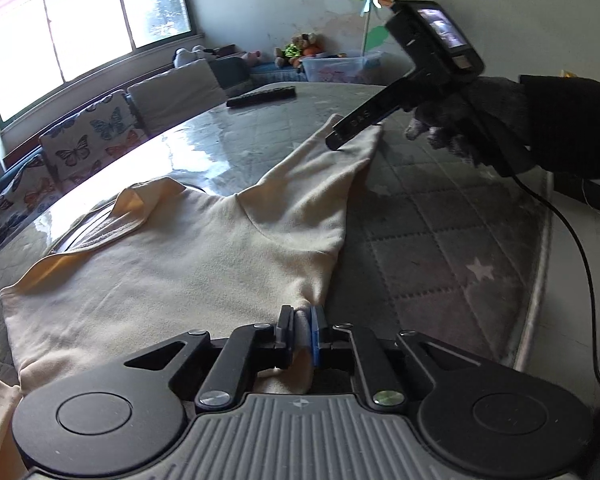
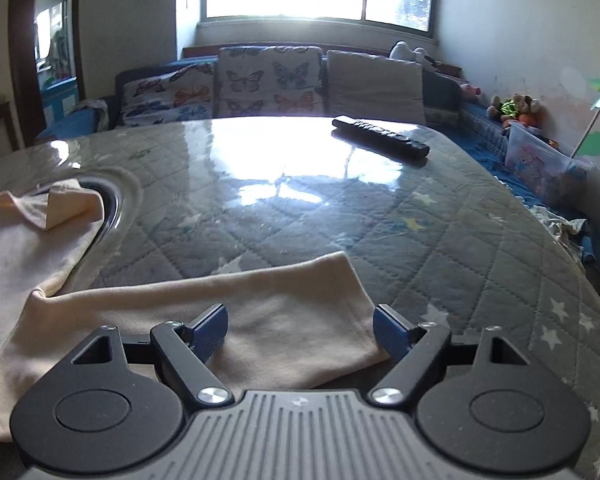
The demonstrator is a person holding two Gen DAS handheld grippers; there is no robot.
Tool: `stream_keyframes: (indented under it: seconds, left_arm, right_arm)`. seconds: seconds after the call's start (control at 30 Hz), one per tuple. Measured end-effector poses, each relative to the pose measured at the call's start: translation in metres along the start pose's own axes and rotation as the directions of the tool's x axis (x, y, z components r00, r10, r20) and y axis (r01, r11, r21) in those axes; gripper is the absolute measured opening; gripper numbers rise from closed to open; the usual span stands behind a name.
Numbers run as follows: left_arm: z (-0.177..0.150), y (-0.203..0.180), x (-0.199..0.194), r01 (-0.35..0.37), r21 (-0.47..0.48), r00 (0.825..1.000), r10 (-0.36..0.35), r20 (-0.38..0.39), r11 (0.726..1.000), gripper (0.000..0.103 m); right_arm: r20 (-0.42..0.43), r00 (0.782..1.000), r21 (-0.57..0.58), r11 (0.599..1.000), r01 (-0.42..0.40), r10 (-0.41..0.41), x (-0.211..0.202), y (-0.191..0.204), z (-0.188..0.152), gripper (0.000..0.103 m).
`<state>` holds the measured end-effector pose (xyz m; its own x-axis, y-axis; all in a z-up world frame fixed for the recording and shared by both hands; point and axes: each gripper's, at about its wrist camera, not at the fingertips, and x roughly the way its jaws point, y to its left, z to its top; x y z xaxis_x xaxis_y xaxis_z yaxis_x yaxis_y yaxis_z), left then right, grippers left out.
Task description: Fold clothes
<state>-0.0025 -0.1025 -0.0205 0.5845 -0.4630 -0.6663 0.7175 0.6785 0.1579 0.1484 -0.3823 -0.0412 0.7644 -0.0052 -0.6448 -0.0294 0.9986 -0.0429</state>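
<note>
A pale cream cotton garment [image 1: 204, 256] shows a warmer yellow inside at its turned-back neckline. It lies on a grey quilted surface [image 2: 452, 232] stitched in a diamond pattern with scattered white and yellow stars, under a glossy clear cover. The black left tongs [image 1: 302, 334] and black right tongs [image 2: 300, 330] carry blue textured pads [image 2: 210, 330]. A black remote control [image 2: 380, 138] lies farther off. White cushions [image 2: 268, 80] bear blue, orange and black butterflies.

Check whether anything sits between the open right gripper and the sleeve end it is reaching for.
Nothing visible does. The right gripper stands open directly over the cuff end of the cream cotton shirt's sleeve. The black remote control lies farther off on the quilted grey table cover.
</note>
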Motion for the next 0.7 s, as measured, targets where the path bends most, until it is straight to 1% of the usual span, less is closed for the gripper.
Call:
stream_keyframes:
  seconds: [0.13,0.17,0.23,0.3,0.37,0.43,0.5,0.57,0.63,0.7]
  left_arm:
    - [-0.006,-0.007,-0.011,0.042,-0.003,0.999,-0.042,-0.001,0.999,0.009]
    - [-0.007,-0.009,-0.013,0.048,-0.003,0.999,-0.048,0.001,0.999,0.009]
    - [-0.009,-0.010,-0.016,0.051,-0.017,0.999,-0.051,0.005,0.999,0.010]
    - [-0.009,-0.008,-0.020,0.062,-0.042,0.998,-0.062,0.011,0.997,0.013]
    - [-0.009,-0.004,-0.030,0.064,-0.052,0.997,-0.062,0.035,0.997,0.013]
    - [-0.006,0.004,-0.040,0.041,-0.058,0.997,-0.037,0.069,0.998,0.014]
    - [-0.003,0.017,-0.046,0.004,-0.088,0.996,0.004,0.090,0.996,0.015]
    - [-0.003,0.032,-0.049,-0.046,-0.131,0.994,0.058,0.089,0.990,0.015]
    - [-0.005,0.049,-0.046,-0.103,-0.179,0.991,0.117,0.071,0.978,0.016]
    - [-0.009,0.067,-0.041,-0.148,-0.228,0.985,0.163,0.049,0.962,0.022]
  right_arm:
    - [-0.007,1.000,-0.011,1.000,0.003,-0.003,-0.002,-0.003,-0.004,0.081]
    - [-0.007,1.000,-0.005,1.000,0.015,-0.015,-0.003,-0.006,-0.004,0.081]
    - [-0.010,0.999,0.007,0.999,0.039,-0.039,-0.006,-0.012,-0.006,0.081]
    - [-0.017,0.998,0.040,0.998,0.054,-0.054,-0.007,-0.020,-0.006,0.082]
    - [-0.018,0.998,0.041,0.997,0.060,-0.059,-0.010,-0.020,-0.006,0.081]
    - [-0.015,0.998,0.029,0.997,0.065,-0.064,-0.014,-0.018,-0.004,0.081]
    - [0.006,0.999,0.014,0.999,0.039,-0.039,-0.023,-0.010,0.001,0.081]
    - [0.025,1.000,-0.009,1.000,-0.006,0.006,-0.032,0.001,0.009,0.081]
    - [0.032,0.998,-0.034,0.998,-0.050,0.051,-0.036,0.013,0.016,0.081]
    - [0.025,0.994,-0.061,0.993,-0.105,0.107,-0.037,0.027,0.022,0.081]
